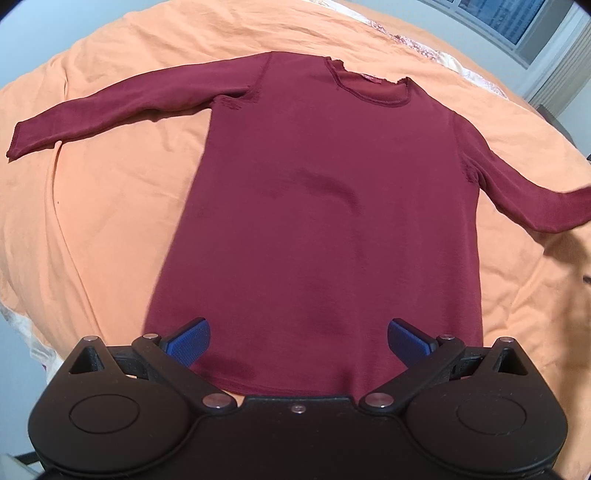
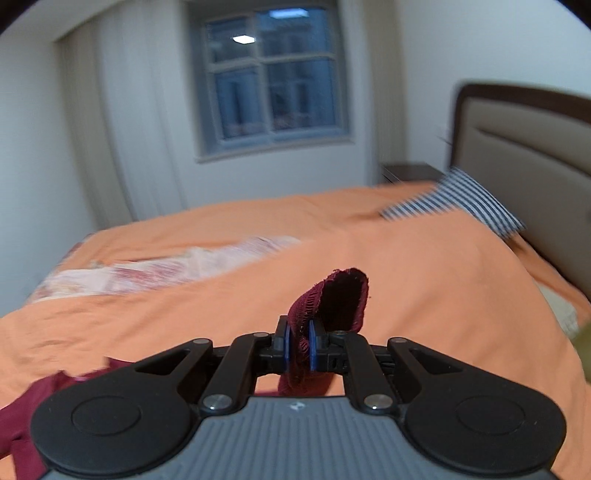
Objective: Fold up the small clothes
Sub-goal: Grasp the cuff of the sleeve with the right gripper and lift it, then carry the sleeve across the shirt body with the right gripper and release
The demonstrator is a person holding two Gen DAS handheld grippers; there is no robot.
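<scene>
Left wrist view: maroon long-sleeve top (image 1: 317, 206) lies flat, front up, on the orange bed cover (image 1: 92, 221), neckline at the far end, hem nearest the camera. One sleeve (image 1: 110, 110) stretches out to the left of the body, cuff flat on the cover. The other sleeve (image 1: 528, 199) runs off right, its end out of frame. Left tool (image 1: 298, 343) sits over the hem, blue pads (image 1: 188, 343) spread wide apart, nothing between them; can't tell if they touch the fabric. Window (image 1: 517, 22) beyond the top's neckline, far right.

Right wrist view: right tool (image 2: 298, 345) pinched tight on the maroon sleeve cuff (image 2: 332, 306), open cuff end sticking up past the pads, lifted off the cover. More of the top bunched low left of the tool. Floral fabric (image 2: 166, 266) beyond it on the bed; striped pillow (image 2: 461, 203) far right by the headboard (image 2: 535, 147). Frame is motion-blurred.
</scene>
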